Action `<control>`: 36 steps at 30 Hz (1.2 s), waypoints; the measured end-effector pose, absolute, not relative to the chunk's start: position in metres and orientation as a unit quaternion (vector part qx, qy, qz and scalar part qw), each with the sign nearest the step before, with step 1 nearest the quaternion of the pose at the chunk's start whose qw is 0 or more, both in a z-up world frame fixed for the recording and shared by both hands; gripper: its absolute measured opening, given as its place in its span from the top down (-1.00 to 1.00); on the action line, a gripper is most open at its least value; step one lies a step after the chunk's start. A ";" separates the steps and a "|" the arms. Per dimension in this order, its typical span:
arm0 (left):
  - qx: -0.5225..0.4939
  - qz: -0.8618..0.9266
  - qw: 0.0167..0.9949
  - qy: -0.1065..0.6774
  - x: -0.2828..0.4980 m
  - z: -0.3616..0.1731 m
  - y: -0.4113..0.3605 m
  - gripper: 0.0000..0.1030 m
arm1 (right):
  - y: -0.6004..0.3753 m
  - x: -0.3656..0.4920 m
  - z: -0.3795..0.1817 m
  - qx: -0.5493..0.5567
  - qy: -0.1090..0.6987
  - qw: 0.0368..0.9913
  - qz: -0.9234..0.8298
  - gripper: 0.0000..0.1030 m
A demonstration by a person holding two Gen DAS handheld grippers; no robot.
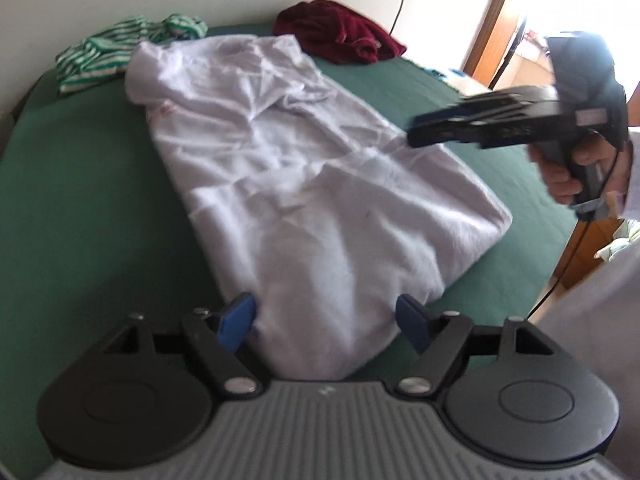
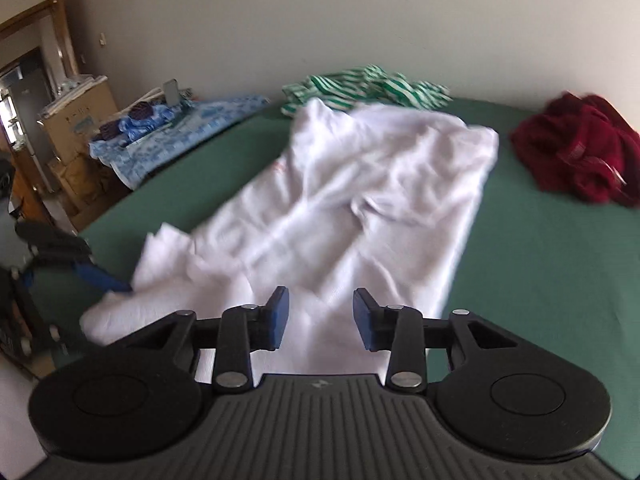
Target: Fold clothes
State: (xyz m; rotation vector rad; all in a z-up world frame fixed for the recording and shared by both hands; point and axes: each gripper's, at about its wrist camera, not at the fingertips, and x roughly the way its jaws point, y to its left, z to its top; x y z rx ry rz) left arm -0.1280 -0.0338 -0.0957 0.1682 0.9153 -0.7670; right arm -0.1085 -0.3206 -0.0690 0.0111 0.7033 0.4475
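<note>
A white garment [image 1: 312, 184] [image 2: 360, 208] lies partly folded, long and crumpled, on the green bed cover [image 1: 80, 200] [image 2: 540, 280]. My left gripper [image 1: 325, 316] stands open over the garment's near end, its blue pads wide apart with cloth lying below them, not pinched. My right gripper [image 2: 322, 316] is open too and hovers above the other near edge with nothing gripped. In the left wrist view the right gripper [image 1: 416, 132], held by a hand [image 1: 560, 176], hangs over the garment's right side. The left gripper [image 2: 100, 276] shows at the garment's left corner in the right wrist view.
A green-and-white striped garment [image 1: 120, 52] [image 2: 368, 84] and a dark red one [image 1: 340, 32] [image 2: 576, 156] lie bunched at the far edge by the wall. A blue patterned cloth [image 2: 180, 128] and cardboard boxes [image 2: 80, 120] stand beside the bed. A bright doorway [image 1: 520, 20] is at the right.
</note>
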 end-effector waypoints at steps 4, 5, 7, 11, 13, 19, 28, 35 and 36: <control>0.043 -0.357 0.838 0.411 -0.114 -0.081 -0.027 -0.58 | -0.324 -0.107 -0.086 0.013 0.369 0.909 0.194 0.67; 0.036 -0.356 0.841 0.406 -0.106 -0.080 -0.029 -0.63 | -0.323 -0.105 -0.089 0.016 0.373 0.910 0.183 0.75; 0.037 -0.354 0.844 0.401 -0.089 -0.086 -0.035 -0.63 | -0.324 -0.103 -0.092 0.011 0.366 0.917 0.161 0.89; 0.120 -0.319 0.850 0.403 -0.066 -0.109 -0.046 -0.55 | -0.329 -0.102 -0.092 0.017 0.360 0.922 0.140 0.90; 0.140 -0.312 0.853 0.394 -0.064 -0.105 -0.043 -0.52 | -0.332 -0.106 -0.087 0.020 0.353 0.926 0.132 0.81; 0.115 -0.343 0.862 0.354 -0.079 -0.083 -0.046 -0.52 | -0.316 -0.106 -0.080 0.084 0.347 0.909 0.217 0.66; 0.157 -0.367 0.848 0.349 -0.090 -0.108 -0.068 -0.53 | -0.307 -0.089 -0.098 0.054 0.361 0.907 0.210 1.00; 0.102 -0.356 0.849 0.377 -0.113 -0.080 -0.032 -0.57 | -0.348 -0.140 -0.066 0.077 0.387 0.901 0.180 0.59; 0.094 -0.356 0.847 0.382 -0.119 -0.077 -0.026 -0.63 | -0.353 -0.149 -0.063 0.079 0.397 0.896 0.182 0.54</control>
